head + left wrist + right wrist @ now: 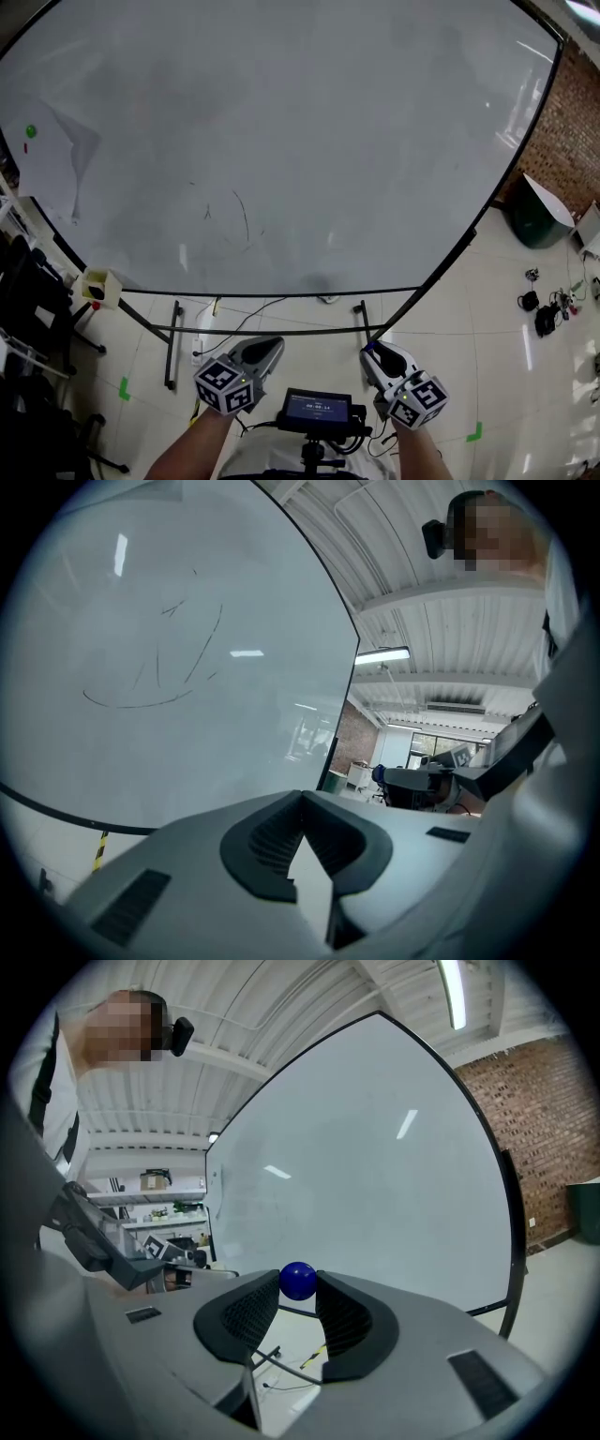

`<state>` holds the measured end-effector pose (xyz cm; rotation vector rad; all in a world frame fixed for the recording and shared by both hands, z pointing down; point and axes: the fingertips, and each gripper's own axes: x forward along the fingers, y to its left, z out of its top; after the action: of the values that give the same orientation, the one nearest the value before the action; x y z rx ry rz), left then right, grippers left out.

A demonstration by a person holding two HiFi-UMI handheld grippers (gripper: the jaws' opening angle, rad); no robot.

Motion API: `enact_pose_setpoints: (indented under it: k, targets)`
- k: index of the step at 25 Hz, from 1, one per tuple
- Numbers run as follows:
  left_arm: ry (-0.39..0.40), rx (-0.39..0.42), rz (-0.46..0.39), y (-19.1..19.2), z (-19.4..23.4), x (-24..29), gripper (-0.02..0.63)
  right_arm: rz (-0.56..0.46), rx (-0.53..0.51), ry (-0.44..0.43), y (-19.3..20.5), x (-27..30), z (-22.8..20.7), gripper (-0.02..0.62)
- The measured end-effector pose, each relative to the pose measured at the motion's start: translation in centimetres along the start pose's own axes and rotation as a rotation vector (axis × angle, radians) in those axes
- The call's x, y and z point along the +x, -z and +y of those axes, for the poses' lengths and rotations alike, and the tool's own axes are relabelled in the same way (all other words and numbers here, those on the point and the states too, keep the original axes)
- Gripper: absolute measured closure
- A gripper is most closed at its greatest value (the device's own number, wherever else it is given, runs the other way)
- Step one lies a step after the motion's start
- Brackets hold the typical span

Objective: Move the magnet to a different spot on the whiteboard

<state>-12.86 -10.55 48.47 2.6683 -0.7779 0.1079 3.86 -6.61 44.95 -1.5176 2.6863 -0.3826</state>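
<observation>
Right gripper [298, 1288]: jaws closed on a small glossy blue ball-shaped magnet [298, 1280]. The ball sits right at the jaw tips, pinched between the two dark ribbed pads and touching both. About half of it stands proud above the pad ends. Behind it the space between the jaws is bare.

Magnet is off the board. In the right gripper view the large whiteboard [375, 1166] in its thin black frame stands beyond the ball, apart from it, filling most of the background. In the head view the right gripper shows low in the picture, below the board's bottom edge and over the pale tiled floor [487, 309], close to the person's body.

Left gripper [302, 797]: jaws shut, pad tips meeting, nothing between them; only a narrow wedge of gap behind the tips. It is held low beside the right one, the two apart with a small black screen unit [319, 409] between and below them. Each gripper carries its cube with square markers at the rear.

Board surface: mostly bare, with a few faint thin pen strokes [236, 212] in the lower middle. At the far upper left a small green round magnet [31, 131] sits at the top of a white sheet of paper [56, 164], well apart from both grippers.

Surroundings: black tube stand [173, 333] under the board; dark green bin [532, 217] and red brick wall [574, 122] to the right.
</observation>
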Motion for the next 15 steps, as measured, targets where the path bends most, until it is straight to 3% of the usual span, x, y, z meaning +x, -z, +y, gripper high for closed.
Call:
enact_pose_setpoints:
  k: [15]
  targets:
    - [-0.056,0.004,-0.026,-0.6,3.2,-4.1,0.571,0.022,-0.111,0.021,-2.8,5.4,1.4,0.441]
